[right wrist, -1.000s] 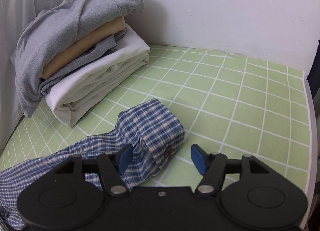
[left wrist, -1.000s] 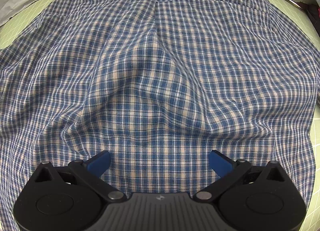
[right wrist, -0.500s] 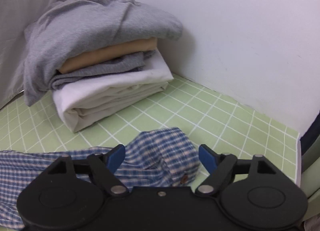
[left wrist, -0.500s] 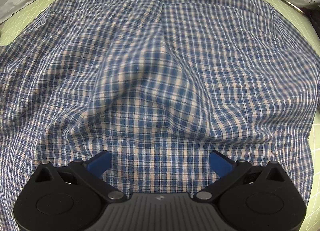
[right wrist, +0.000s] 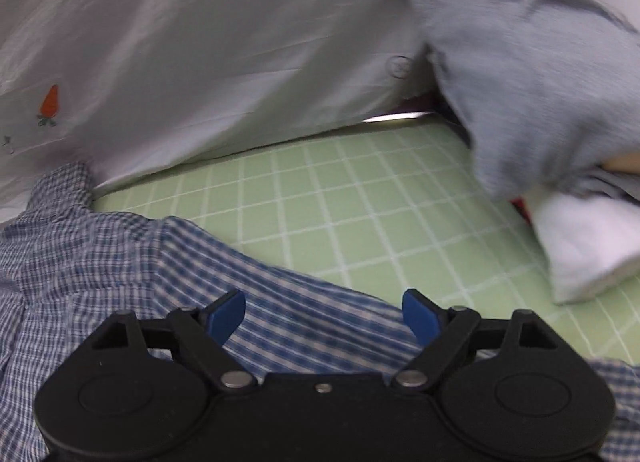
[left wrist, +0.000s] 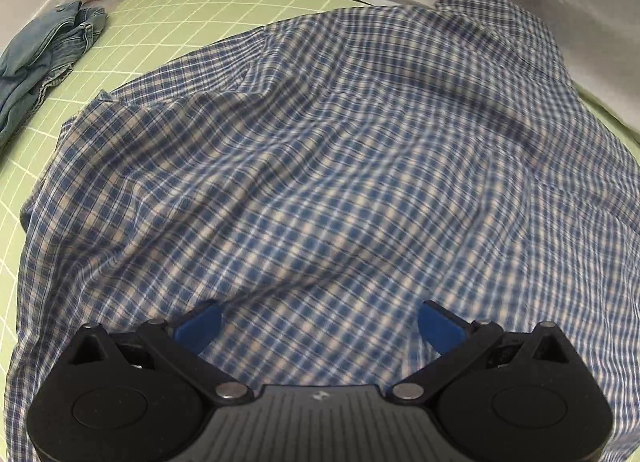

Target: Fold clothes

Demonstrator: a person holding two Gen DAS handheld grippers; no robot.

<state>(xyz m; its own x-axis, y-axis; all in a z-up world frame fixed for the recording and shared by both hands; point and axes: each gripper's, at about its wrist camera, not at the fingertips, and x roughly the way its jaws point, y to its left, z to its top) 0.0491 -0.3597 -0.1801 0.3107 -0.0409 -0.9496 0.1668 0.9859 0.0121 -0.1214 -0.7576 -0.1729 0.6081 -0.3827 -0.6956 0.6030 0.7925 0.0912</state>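
A blue and cream plaid shirt lies spread and wrinkled over the green grid mat, filling most of the left wrist view. My left gripper hovers open just above the shirt's near part, nothing between its blue fingertips. In the right wrist view the same plaid shirt covers the lower left, with one edge running under my right gripper, which is open and empty above the cloth.
A crumpled denim garment lies at the mat's far left. A stack of folded clothes, grey on top and white below, sits at the right. A white sheet with a carrot print borders the back of the green mat.
Both cameras have swung. The left view pulled back, now showing the shirt's outline and the denim. The right gripper turned left, away from the cuff and wall, toward the sheet and shirt body.
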